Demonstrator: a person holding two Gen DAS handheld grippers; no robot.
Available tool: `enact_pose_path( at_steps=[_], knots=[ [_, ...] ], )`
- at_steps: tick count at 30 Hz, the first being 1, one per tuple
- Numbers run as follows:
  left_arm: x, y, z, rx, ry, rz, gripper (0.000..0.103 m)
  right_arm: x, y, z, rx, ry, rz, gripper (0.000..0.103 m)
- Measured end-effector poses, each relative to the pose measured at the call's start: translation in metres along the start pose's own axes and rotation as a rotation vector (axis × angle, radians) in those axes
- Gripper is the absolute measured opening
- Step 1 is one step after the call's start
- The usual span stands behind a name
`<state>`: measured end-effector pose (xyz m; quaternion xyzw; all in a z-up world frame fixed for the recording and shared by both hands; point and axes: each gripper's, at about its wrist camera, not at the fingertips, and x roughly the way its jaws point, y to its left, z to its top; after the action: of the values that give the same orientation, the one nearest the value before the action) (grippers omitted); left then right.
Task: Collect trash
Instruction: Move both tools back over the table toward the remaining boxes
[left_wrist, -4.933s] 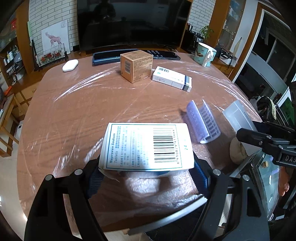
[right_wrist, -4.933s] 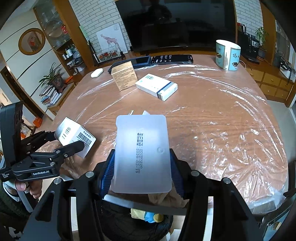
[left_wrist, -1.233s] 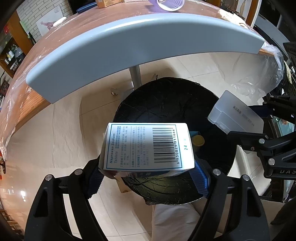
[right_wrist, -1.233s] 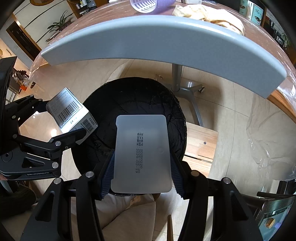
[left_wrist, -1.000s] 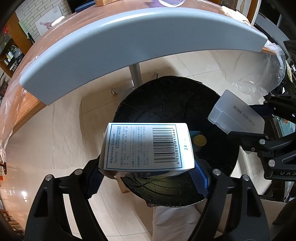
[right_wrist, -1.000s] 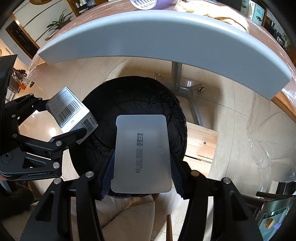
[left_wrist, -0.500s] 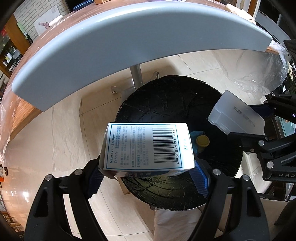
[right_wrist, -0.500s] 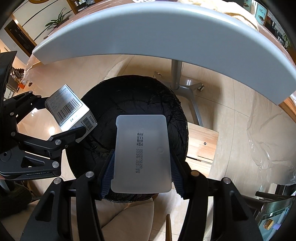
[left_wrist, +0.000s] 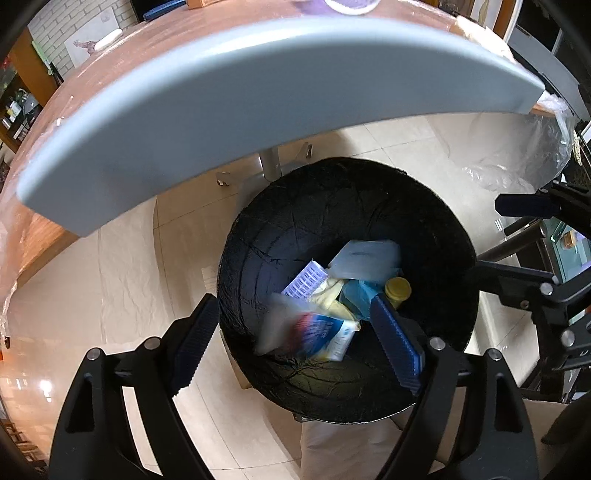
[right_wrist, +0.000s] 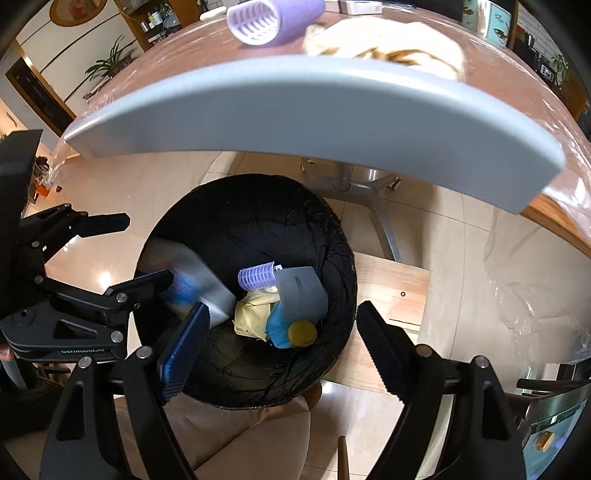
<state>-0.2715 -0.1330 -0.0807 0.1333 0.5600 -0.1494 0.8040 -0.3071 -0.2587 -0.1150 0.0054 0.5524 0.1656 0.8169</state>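
Both boxes (left_wrist: 306, 330) seemingly below parted grippers (left_wrist: 295, 339).

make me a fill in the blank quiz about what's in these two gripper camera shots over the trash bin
1. Both the left gripper and the right gripper have fingers that are ____.
2. The medicine box is blurred, falling into the ____ bin.
3. A purple hair roller lies up on the ____.

Missing words: open; black; table
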Motion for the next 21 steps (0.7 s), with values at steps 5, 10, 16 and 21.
enact_pose_path(
  at_steps=[5,10,16,21],
  knots=[
    [-0.023,0.005,0.0,-0.01,-0.042,-0.013,0.085,-0.032,-0.004,-0.004,0.001,-0.054,0.0,0.081],
    [-0.076,0.006,0.005,-0.014,-0.174,-0.055,0.085,-0.087,0.001,0.003,-0.039,-0.203,0.004,0.087],
    [-0.126,0.026,0.046,-0.034,-0.367,-0.047,0.1,-0.121,-0.009,0.057,-0.053,-0.373,-0.056,0.099],
    [-0.122,0.066,0.098,-0.063,-0.412,-0.027,0.1,-0.111,-0.029,0.123,-0.004,-0.391,-0.071,0.099]
  ],
)
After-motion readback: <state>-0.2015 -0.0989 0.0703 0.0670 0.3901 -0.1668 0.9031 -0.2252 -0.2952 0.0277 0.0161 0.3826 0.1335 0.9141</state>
